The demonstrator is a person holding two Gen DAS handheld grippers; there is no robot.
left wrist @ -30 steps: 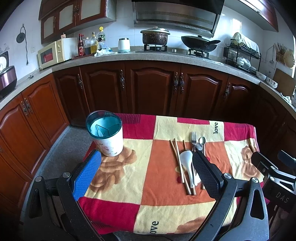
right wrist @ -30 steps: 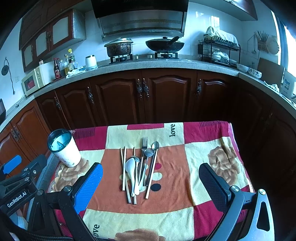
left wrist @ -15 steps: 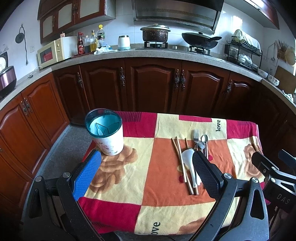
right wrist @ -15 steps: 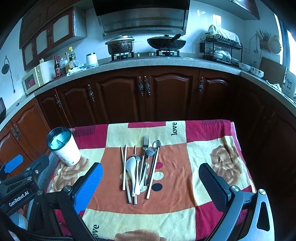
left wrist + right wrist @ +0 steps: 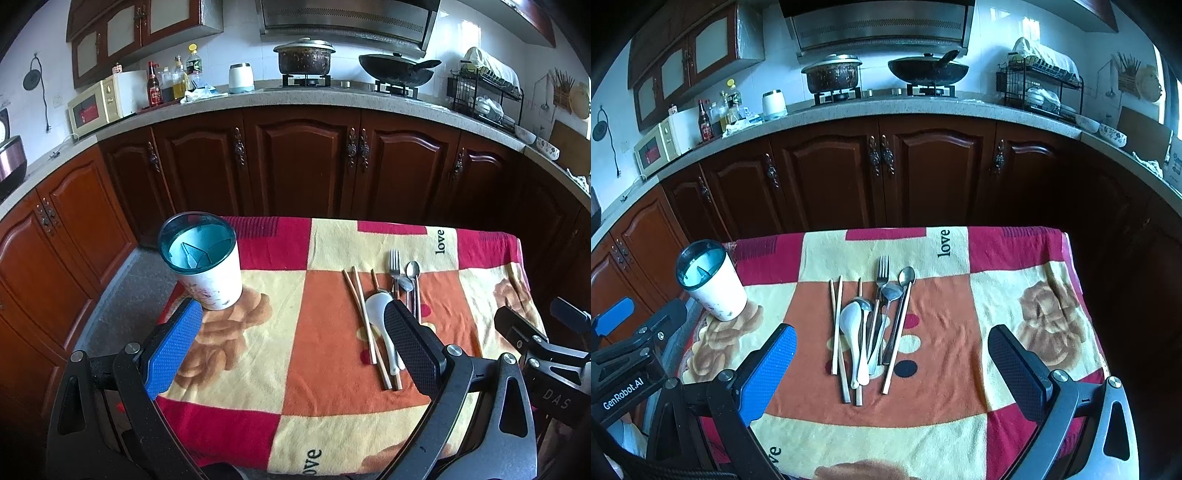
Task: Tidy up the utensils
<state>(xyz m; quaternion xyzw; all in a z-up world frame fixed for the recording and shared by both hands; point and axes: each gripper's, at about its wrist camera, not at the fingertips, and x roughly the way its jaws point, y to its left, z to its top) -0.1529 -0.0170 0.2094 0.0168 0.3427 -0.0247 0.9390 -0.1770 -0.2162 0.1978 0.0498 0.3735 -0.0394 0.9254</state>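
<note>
Left wrist view shows the left claw spread wide and holding nothing, hanging over the near-left part of the table, which is covered by a red, cream and orange checked cloth. Just beyond its blue finger stands the utensil holder, a white cup with a teal divided insert, close to the table's left edge and with nothing standing in it. Toward the middle of the table, right of the holder and well apart from it, the utensils lie in a loose bundle with handles toward the near edge: wooden chopsticks on the left, a white ceramic spoon over them, then a metal fork and metal spoons on the right. Several overlap, so their exact number cannot be told. Farther right, in the right wrist view, the right claw is also spread wide and holds nothing, hovering above the near ends of the bundle.

Judging by this, the sorting has not begun: everything is still on the cloth. The step in hand looks like the approach to a first pick. The next move calls for lowering a claw onto one outer piece, closing on its handle, and carrying it left to a compartment of the holder.
</note>
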